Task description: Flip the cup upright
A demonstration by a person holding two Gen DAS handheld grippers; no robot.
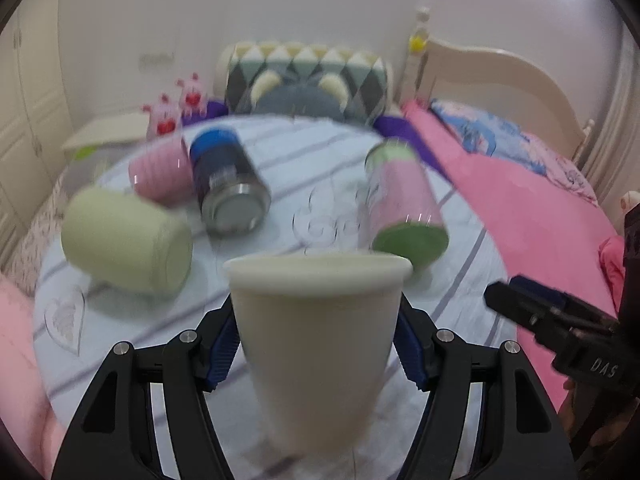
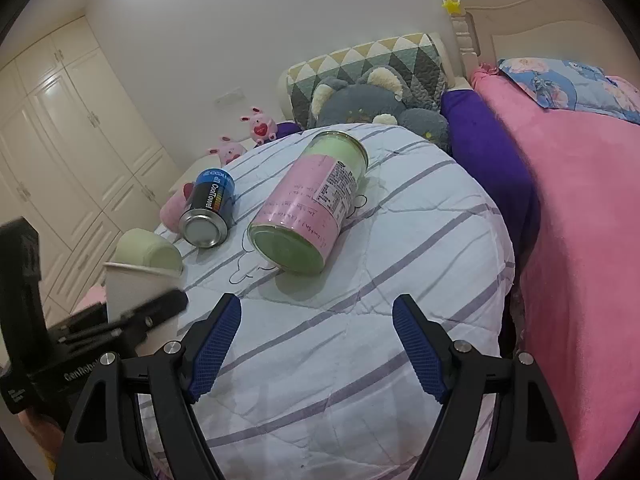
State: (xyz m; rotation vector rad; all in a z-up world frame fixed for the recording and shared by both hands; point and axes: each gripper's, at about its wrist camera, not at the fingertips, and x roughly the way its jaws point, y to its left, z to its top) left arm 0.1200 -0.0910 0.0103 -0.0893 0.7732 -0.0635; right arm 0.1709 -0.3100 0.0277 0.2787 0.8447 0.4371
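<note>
My left gripper (image 1: pixel 316 344) is shut on a white paper cup (image 1: pixel 316 344), held upright with its rim up, just above the striped quilt (image 1: pixel 280 160). The cup also shows in the right wrist view (image 2: pixel 136 292) at the left, with the left gripper's finger across it. My right gripper (image 2: pixel 316 340) is open and empty over the quilt (image 2: pixel 360 320); it shows at the right edge of the left wrist view (image 1: pixel 540 316).
Lying on the quilt: a pale green cup (image 2: pixel 148 254), a blue-black can (image 2: pixel 210 212), a pink cup (image 2: pixel 174 210) and a large pink-labelled jar (image 2: pixel 308 204). Plush toys (image 2: pixel 360 100) and a pillow lie behind. A pink blanket (image 2: pixel 580 240) lies right, wardrobes (image 2: pixel 60 140) left.
</note>
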